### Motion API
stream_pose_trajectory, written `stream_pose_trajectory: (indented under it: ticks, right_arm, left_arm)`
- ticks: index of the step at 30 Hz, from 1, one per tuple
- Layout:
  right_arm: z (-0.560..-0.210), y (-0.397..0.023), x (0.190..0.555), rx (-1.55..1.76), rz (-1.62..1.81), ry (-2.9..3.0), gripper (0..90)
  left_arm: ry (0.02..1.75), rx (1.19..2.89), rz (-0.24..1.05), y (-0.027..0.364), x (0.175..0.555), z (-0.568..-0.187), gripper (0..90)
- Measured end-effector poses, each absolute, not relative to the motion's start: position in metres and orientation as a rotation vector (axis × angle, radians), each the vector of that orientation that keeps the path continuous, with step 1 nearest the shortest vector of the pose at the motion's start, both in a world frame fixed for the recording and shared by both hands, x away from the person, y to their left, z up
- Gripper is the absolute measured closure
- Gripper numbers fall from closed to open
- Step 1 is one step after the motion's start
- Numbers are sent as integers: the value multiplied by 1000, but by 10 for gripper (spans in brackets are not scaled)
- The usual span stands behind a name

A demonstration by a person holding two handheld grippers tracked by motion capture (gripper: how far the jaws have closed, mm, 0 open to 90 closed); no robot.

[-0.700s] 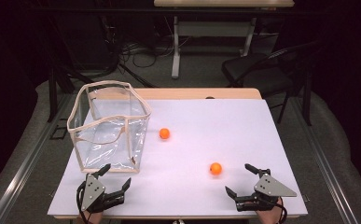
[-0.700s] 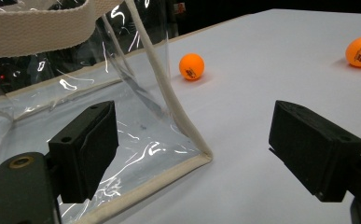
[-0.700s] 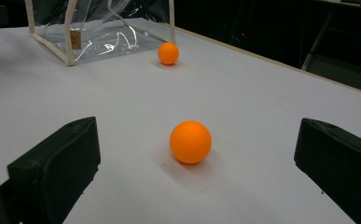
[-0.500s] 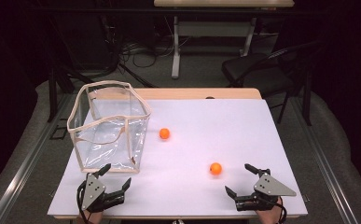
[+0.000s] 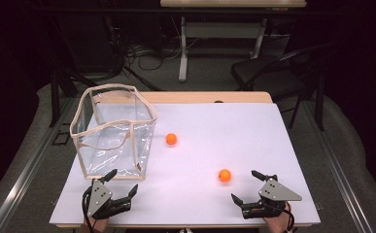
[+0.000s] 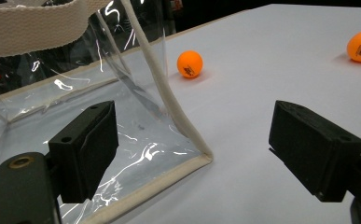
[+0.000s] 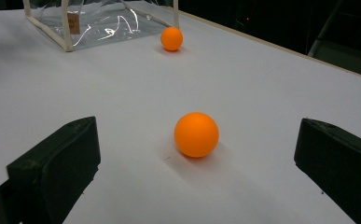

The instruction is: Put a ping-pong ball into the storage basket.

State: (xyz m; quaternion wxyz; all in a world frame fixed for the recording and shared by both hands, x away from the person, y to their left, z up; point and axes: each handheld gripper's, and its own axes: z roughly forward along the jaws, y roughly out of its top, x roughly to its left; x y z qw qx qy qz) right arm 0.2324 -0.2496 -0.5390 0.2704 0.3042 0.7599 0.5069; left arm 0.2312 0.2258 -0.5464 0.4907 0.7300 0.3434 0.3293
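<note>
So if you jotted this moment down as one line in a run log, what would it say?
left gripper: jaws open, at clear bag corner | right gripper: jaws open, facing near orange ball | far orange ball: on table, beside bag

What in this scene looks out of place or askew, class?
Nothing is spilled or damaged. The clear bag stands open but slightly lopsided, its soft rim sagging. Two orange balls lie loose on the white table, outside the bag.
</note>
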Motion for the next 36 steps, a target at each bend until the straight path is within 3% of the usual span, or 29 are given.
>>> stream_pose_trajectory:
  ticks: [36]
  right_arm:
    - [-550, -219, 279, 932, 1259, 2188, 0]
  left_arm:
    - [829, 1798, 790, 223, 235, -548, 159]
